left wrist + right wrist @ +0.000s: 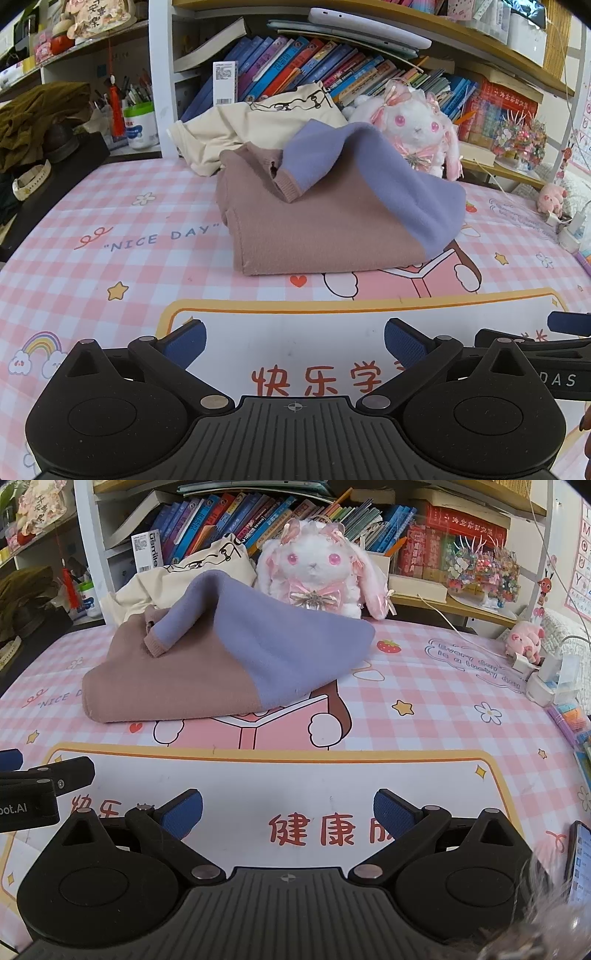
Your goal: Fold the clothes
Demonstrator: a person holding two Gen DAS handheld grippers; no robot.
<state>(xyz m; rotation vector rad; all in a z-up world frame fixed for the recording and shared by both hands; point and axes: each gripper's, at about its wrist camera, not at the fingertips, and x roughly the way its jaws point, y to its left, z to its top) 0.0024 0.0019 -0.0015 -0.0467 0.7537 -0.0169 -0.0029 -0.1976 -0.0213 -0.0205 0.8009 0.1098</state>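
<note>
A brown and purple sweater (pixel 325 221) lies folded in a bundle on the pink checked mat (pixel 110 229), with one purple sleeve draped over its top. It also shows in the right wrist view (pixel 207 664). A cream garment (pixel 251 125) lies crumpled behind it, also seen in the right wrist view (pixel 192 572). My left gripper (pixel 295 343) is open and empty, near the front of the mat, well short of the sweater. My right gripper (pixel 288 812) is open and empty, beside the left one, whose tip (pixel 48 775) shows at the left edge.
A white plush rabbit (pixel 314 568) sits behind the sweater against the bookshelf (pixel 332 66). A small pink plush pig (pixel 524 638) and chargers lie at the right. A phone (pixel 580 860) lies at the near right. Dark clothes (pixel 37 118) pile at the left.
</note>
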